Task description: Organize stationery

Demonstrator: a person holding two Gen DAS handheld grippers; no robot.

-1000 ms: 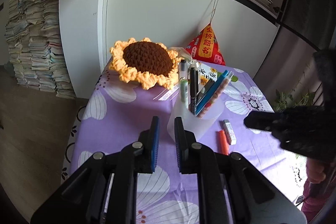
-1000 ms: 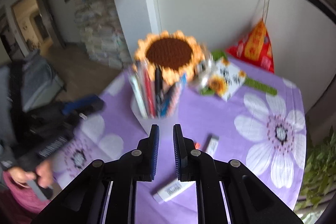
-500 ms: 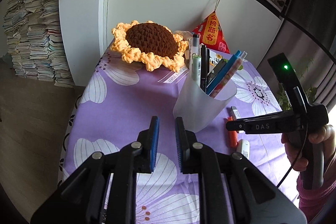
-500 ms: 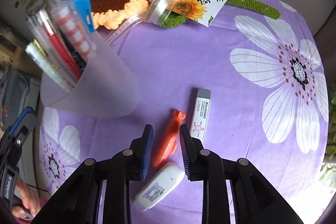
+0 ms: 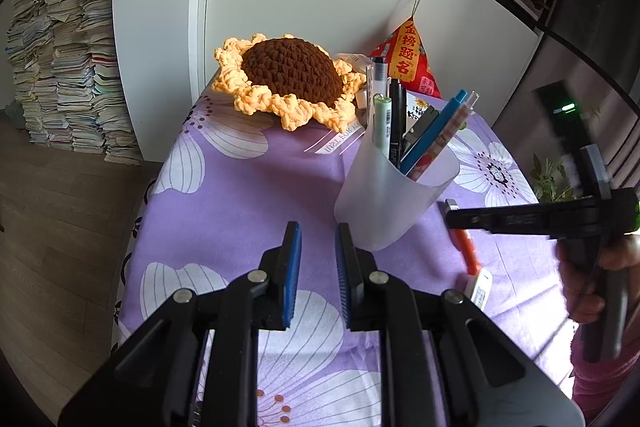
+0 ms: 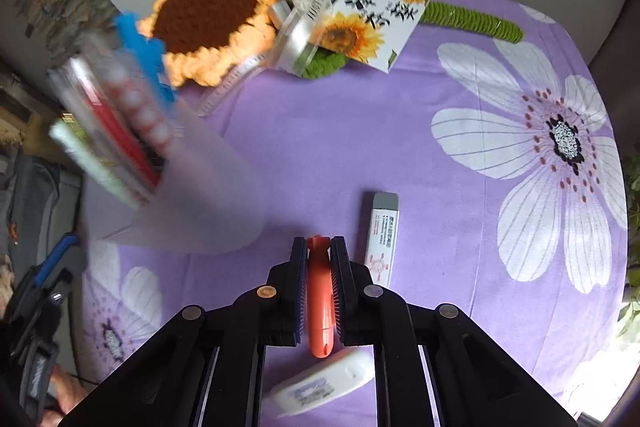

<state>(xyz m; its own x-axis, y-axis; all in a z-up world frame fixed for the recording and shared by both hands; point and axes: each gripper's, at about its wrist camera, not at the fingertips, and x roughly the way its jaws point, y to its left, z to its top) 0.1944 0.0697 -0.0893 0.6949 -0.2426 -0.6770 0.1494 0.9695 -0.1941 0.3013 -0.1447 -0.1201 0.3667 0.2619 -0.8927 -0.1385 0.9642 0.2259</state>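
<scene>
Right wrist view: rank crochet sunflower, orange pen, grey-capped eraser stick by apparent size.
1. crochet sunflower, clearly largest, though farthest away.
2. orange pen, between the right gripper pads.
3. grey-capped eraser stick.
Pen and stick look close in length; the pen is nearer, so that order is unsure.

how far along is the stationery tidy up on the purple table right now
Partly done. Several pens already stand in the frosted cup. In hand: the right gripper, whose jaws have just been closing, clamps the orange pen, which still lies on the purple tablecloth. Left: a white eraser stick and a white correction tape still lie loose. The left gripper is shut and holds nothing.
</scene>
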